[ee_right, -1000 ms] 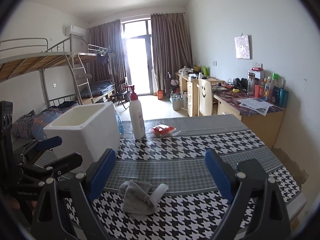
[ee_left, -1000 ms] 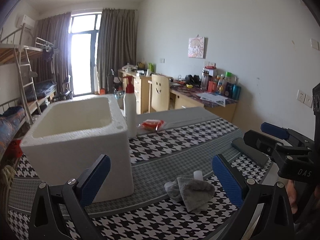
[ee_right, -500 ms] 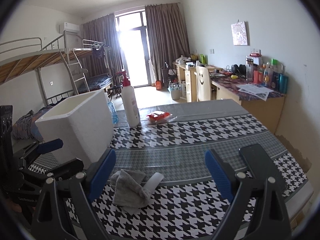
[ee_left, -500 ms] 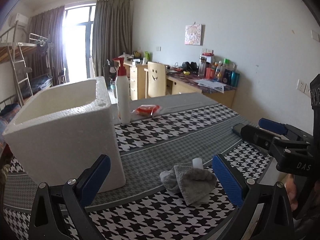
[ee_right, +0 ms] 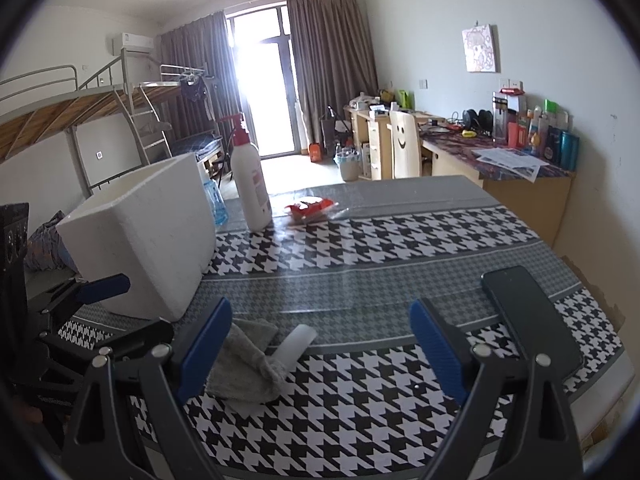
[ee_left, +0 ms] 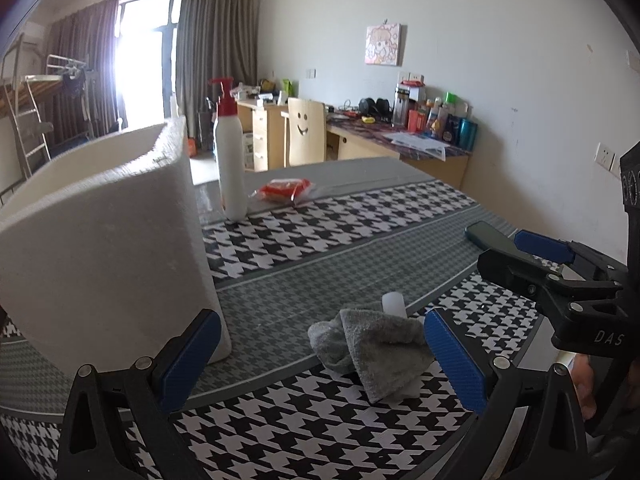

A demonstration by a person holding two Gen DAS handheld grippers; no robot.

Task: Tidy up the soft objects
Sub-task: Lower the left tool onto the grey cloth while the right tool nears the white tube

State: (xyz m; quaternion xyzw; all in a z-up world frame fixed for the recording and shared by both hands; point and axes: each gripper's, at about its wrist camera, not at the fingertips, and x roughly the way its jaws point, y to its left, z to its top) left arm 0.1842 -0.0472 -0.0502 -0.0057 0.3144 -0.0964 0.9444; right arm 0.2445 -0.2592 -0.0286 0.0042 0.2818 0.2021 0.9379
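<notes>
Lying crumpled on the black-and-white houndstooth tablecloth (ee_left: 360, 236), the small grey terry cloth (ee_left: 376, 348) sits near the front edge of the table, with a short white cylinder (ee_right: 296, 342) partly tucked under it and poking out on the far side. The left gripper (ee_left: 320, 360) hovers low over the table with its blue-padded jaws spread wide and holding nothing; the cloth lies between them, closer to the right-hand pad. The right gripper (ee_right: 320, 344) is likewise released, jaws apart and empty, hanging just right of the cloth, whose edge is partly hidden behind its left pad. A large white foam box (ee_left: 104, 236) stands open-topped on the left of the table, near the cloth but not touching it. Behind the box stand a tall white pump bottle with a red top (ee_left: 230, 160) and, beside that, a red-and-clear plastic packet (ee_left: 286, 190). A dark flat smartphone (ee_right: 528, 312) lies on the table's right side, well apart from the cloth.
</notes>
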